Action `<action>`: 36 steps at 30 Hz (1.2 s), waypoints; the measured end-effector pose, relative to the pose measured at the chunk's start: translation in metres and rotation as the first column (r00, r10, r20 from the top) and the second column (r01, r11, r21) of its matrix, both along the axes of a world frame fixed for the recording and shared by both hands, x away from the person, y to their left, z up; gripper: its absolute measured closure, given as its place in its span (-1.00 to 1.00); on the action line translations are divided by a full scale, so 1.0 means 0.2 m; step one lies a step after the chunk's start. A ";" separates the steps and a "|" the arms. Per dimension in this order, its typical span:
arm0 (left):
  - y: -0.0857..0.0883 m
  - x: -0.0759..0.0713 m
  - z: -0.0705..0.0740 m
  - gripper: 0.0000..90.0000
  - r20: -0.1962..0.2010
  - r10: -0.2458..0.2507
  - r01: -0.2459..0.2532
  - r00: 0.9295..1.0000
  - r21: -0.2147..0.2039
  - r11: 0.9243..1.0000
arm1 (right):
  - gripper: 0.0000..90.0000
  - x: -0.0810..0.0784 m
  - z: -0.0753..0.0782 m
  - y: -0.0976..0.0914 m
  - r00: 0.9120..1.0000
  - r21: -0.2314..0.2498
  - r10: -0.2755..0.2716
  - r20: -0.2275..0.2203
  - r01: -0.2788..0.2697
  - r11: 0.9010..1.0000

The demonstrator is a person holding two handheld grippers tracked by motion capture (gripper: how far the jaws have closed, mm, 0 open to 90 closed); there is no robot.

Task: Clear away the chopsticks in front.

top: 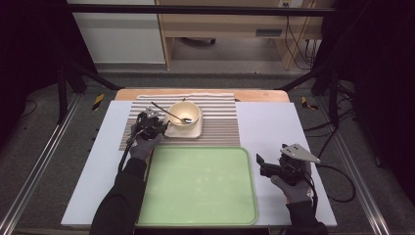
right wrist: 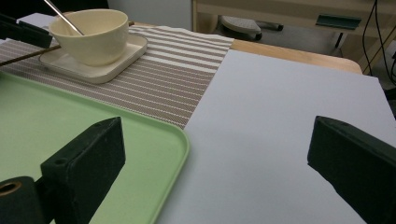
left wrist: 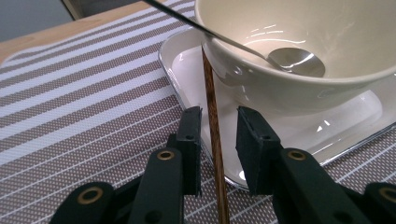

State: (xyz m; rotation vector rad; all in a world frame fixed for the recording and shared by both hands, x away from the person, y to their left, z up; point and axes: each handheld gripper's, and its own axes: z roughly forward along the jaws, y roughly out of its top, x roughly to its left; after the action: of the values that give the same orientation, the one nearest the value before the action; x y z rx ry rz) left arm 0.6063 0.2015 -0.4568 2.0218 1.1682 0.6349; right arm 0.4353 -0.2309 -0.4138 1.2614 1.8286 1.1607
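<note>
Since the left gripper's (left wrist: 215,128) jaws are not yet pressed on the chopstick (left wrist: 212,116) leaning on the plate (left wrist: 187,70) beside the bowl (left wrist: 289,93), it could be nudged off if approached askew.

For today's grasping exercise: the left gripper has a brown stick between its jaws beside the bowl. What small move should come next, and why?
Probably close the left gripper fully on the brown stick: it lies between the jaws with gaps on both sides, leaning on the white plate, so nothing grips it yet.
</note>
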 end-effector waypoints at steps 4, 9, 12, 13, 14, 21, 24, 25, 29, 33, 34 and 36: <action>-0.01 0.01 -0.03 0.61 -0.011 0.007 -0.007 1.000 -0.007 1.000 | -0.91 0.00 0.00 0.00 1.000 0.004 0.000 0.000 0.000 1.000; 0.00 0.02 -0.03 0.69 -0.016 0.015 -0.015 1.000 0.001 1.000 | -0.90 0.00 0.00 0.00 1.000 0.006 -0.001 0.002 0.001 1.000; 0.01 0.02 -0.04 0.76 -0.024 0.023 -0.023 0.999 0.006 1.000 | -0.90 0.00 0.00 0.00 1.000 0.002 0.000 0.001 0.000 1.000; 0.01 0.02 -0.04 0.78 -0.026 0.026 -0.026 0.999 0.006 1.000 | -0.90 0.00 0.00 0.00 1.000 0.002 0.000 0.001 0.000 1.000; 0.01 0.02 -0.04 0.80 -0.027 0.028 -0.028 0.999 0.002 1.000 | -0.90 0.00 0.00 0.00 1.000 0.001 0.000 0.001 0.000 1.000; 0.01 0.02 -0.03 0.88 -0.033 0.031 -0.031 0.999 0.000 1.000 | -0.90 0.00 0.00 0.00 1.000 0.000 -0.002 0.001 0.002 1.000; 0.01 0.01 -0.03 0.89 -0.036 0.033 -0.033 0.999 -0.001 0.999 | -0.90 0.00 0.00 0.00 1.000 0.000 -0.002 0.001 0.002 1.000; 0.02 0.01 -0.03 0.89 -0.038 0.035 -0.035 0.999 -0.003 0.999 | -0.90 0.00 0.00 0.00 1.000 -0.001 -0.002 0.001 0.002 1.000; 0.02 0.00 -0.02 0.89 -0.038 0.042 -0.043 0.998 -0.009 0.999 | -0.90 0.00 0.00 0.00 1.000 0.001 -0.004 0.003 0.004 1.000; 0.04 -0.02 -0.01 0.89 -0.034 0.053 -0.053 0.998 -0.023 0.998 | -0.90 0.00 0.00 0.00 1.000 -0.002 -0.003 0.005 0.003 1.000; 0.04 -0.02 -0.01 0.89 -0.031 0.055 -0.056 0.998 -0.029 0.998 | -0.90 0.00 0.00 0.00 1.000 -0.003 -0.003 0.005 0.003 1.000; 0.05 -0.04 0.00 0.89 -0.027 0.063 -0.064 0.998 -0.036 0.997 | -0.90 0.00 0.00 0.00 1.000 -0.002 -0.003 0.005 0.003 1.000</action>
State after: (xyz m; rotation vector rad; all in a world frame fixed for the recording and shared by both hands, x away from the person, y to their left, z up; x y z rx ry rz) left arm 0.5990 0.2114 -0.4568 1.9744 1.2547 0.6154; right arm 0.4346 -0.2312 -0.4129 1.2594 1.8229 1.1591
